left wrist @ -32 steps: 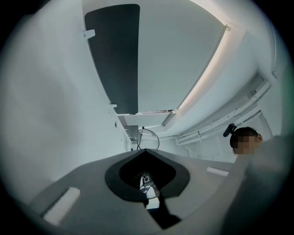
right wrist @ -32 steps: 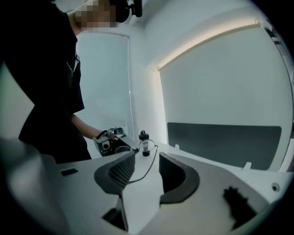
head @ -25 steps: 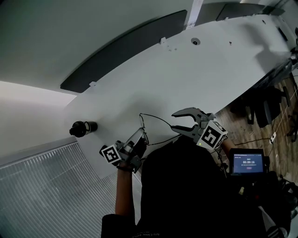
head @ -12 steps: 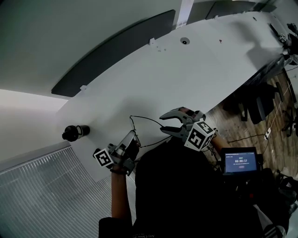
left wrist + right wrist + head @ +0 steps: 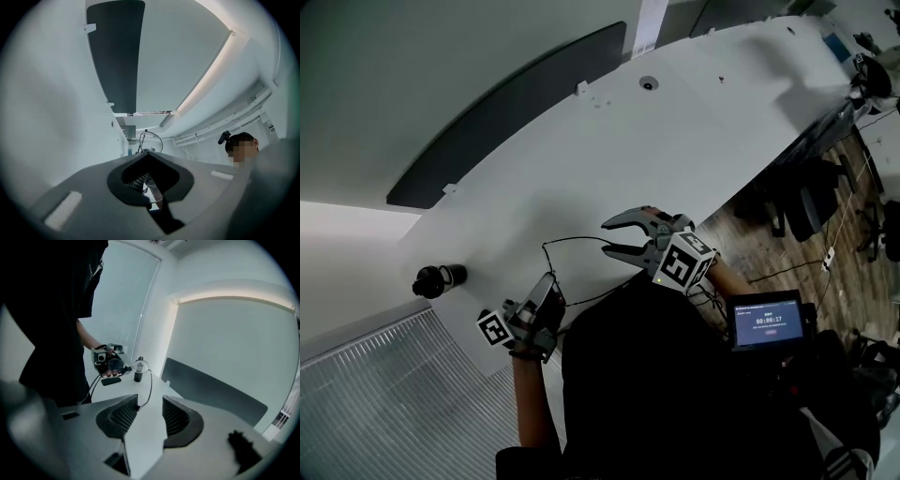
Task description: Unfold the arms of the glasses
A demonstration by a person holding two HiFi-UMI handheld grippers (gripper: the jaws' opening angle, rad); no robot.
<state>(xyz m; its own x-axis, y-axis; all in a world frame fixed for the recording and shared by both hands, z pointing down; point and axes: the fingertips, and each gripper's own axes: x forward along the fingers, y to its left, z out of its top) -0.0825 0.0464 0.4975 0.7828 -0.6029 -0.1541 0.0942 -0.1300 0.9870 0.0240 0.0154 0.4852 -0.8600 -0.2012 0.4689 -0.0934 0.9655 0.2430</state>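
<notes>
Here, the left gripper (image 5: 148,153) had its jaws closed on the front of the glasses (image 5: 139,365), one lens pinched between the pads, and held the frame just above the near edge of the white table (image 5: 675,141). The right gripper (image 5: 150,401) stood with its jaws apart. One thin wire arm (image 5: 151,387) ran down into the gap beside one pad, which did not yet press on it. The frame appeared very light, springy and easily bent, and the lenses looked smooth and likely to smudge or slip. The arm was probably best taken near its free end with light pressure and swung about its hinge, never pulled sideways. The left gripper's hold on the rim looked like the steadier anchor. A dark cylinder (image 5: 431,279) stood well apart.
</notes>
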